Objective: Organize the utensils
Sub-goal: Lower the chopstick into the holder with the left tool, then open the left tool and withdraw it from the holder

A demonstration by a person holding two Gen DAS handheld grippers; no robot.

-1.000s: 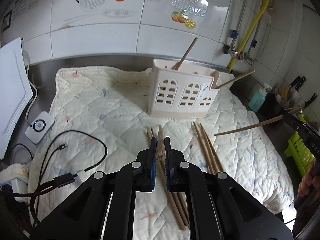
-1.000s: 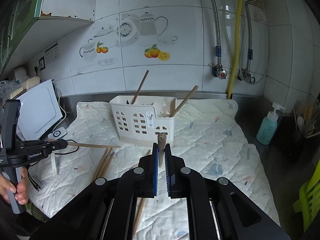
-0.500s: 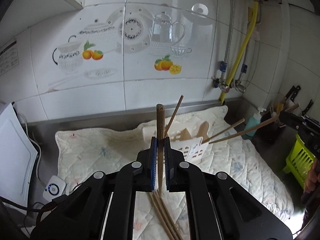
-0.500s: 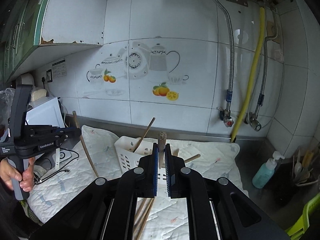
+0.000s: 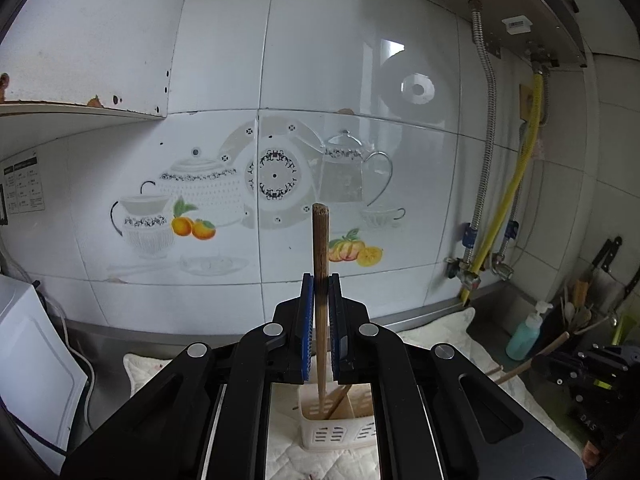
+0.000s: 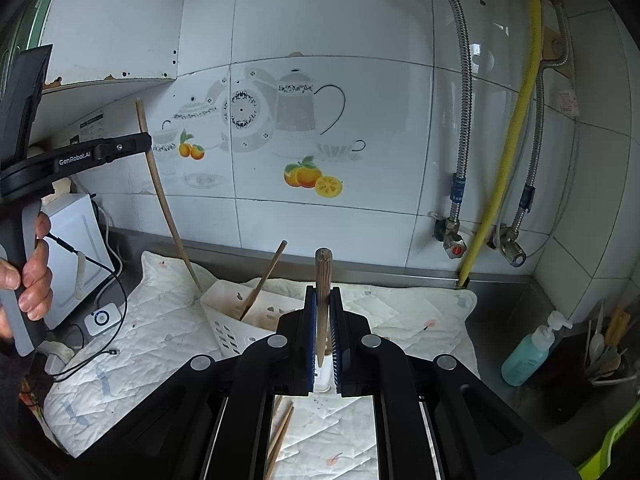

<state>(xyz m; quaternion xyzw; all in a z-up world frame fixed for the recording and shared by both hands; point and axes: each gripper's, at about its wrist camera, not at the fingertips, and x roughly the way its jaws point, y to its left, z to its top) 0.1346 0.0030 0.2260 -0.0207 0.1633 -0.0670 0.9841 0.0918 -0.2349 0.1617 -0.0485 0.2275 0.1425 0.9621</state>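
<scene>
My left gripper is shut on a wooden chopstick that stands upright, its lower end over the white slotted utensil caddy. From the right wrist view, the left gripper holds this chopstick high, its tip close to the caddy's left corner. My right gripper is shut on a second chopstick, also upright, just in front of the caddy. One chopstick leans inside the caddy. Loose chopsticks lie on the quilted cloth.
A person's hand grips the left tool's handle. A white appliance and a black cable sit at the left. A teal soap bottle, a utensil pot, a green basket and wall pipes are at the right.
Both grippers have risen with their chopsticks. The left one lifted its chopstick off the cloth and swung it upright over the caddy; both views now show mostly the tiled wall.
</scene>
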